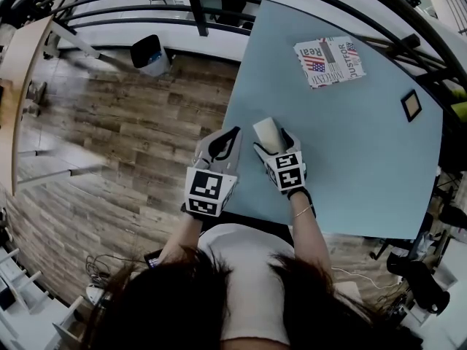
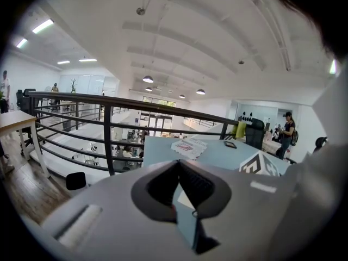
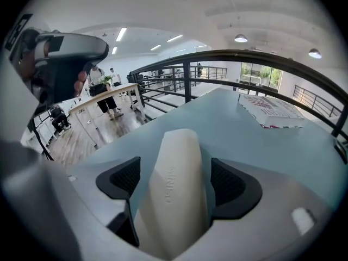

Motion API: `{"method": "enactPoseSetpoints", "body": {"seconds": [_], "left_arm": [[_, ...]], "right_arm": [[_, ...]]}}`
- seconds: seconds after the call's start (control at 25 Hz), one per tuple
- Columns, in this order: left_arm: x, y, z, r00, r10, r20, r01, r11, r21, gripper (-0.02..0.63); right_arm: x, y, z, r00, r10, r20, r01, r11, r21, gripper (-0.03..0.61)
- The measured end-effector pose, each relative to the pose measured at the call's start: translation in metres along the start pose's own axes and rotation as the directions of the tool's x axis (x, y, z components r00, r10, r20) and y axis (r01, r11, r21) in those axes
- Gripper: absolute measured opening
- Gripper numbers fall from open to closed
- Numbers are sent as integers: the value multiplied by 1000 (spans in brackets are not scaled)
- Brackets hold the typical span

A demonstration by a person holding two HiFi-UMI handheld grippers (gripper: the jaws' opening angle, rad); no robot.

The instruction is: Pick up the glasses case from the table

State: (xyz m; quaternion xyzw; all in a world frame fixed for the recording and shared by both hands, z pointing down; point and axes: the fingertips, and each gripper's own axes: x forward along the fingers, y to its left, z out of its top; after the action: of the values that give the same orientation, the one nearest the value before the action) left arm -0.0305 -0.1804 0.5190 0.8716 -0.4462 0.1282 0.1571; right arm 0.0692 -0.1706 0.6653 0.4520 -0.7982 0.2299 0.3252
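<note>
We hold the right gripper (image 3: 178, 182) clamped on the glasses case (image 3: 175, 156), a dark pad pressing each long flank so the smooth cream shell cannot roll out; the case points to 12 o'clock, away from us, over the near left part of the pale blue table (image 1: 365, 159). We judge it already off the surface, though no view shows the gap plainly. Our left gripper (image 2: 178, 167) waits at 9 o'clock of the right one, jaws together on nothing, kept past the table edge where it cannot knock the lift. A printed packet (image 1: 330, 62) lies at 1 o'clock, well apart; a small black frame (image 1: 411, 106) sits at 2 o'clock.
</note>
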Motion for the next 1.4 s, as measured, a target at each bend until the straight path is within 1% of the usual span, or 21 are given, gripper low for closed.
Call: {"method": "enactPoseSetpoints", "body": {"seconds": [0.2, 0.28, 0.6, 0.92, 1.08, 1.12, 1.24, 1.4], "left_arm": [[2, -3, 5, 1000, -14, 5, 14, 1000, -11, 58], [3, -4, 6, 1000, -17, 1, 17, 1000, -16, 58], [4, 4, -2, 1000, 10, -5, -10, 1000, -13, 58], [4, 2, -1, 1000, 11, -4, -11, 1000, -24, 58], [3, 3, -3, 1000, 12, -7, -12, 1000, -25, 58], [3, 3, -3, 1000, 12, -9, -12, 1000, -26, 58], [2, 4, -3, 1000, 13, -11, -13, 1000, -27, 58], [2, 1, -4, 1000, 7, -12, -8, 1000, -25, 58]], "right_arm": [[5, 3, -6, 998, 1, -68, -2, 1000, -18, 379], [7, 3, -7, 997, 2, -80, -4, 1000, -23, 379], [8, 3, -8, 996, 3, -88, -5, 1000, -21, 379], [8, 2, -8, 996, 2, -84, -4, 1000, -22, 379], [8, -2, -8, 997, -14, -77, 13, 1000, -11, 377], [7, -3, -8, 997, -19, -75, 18, 1000, -9, 373], [7, -5, -5, 997, -23, -76, 23, 1000, -7, 322], [6, -7, -4, 996, -30, -83, 30, 1000, 4, 313]]}}
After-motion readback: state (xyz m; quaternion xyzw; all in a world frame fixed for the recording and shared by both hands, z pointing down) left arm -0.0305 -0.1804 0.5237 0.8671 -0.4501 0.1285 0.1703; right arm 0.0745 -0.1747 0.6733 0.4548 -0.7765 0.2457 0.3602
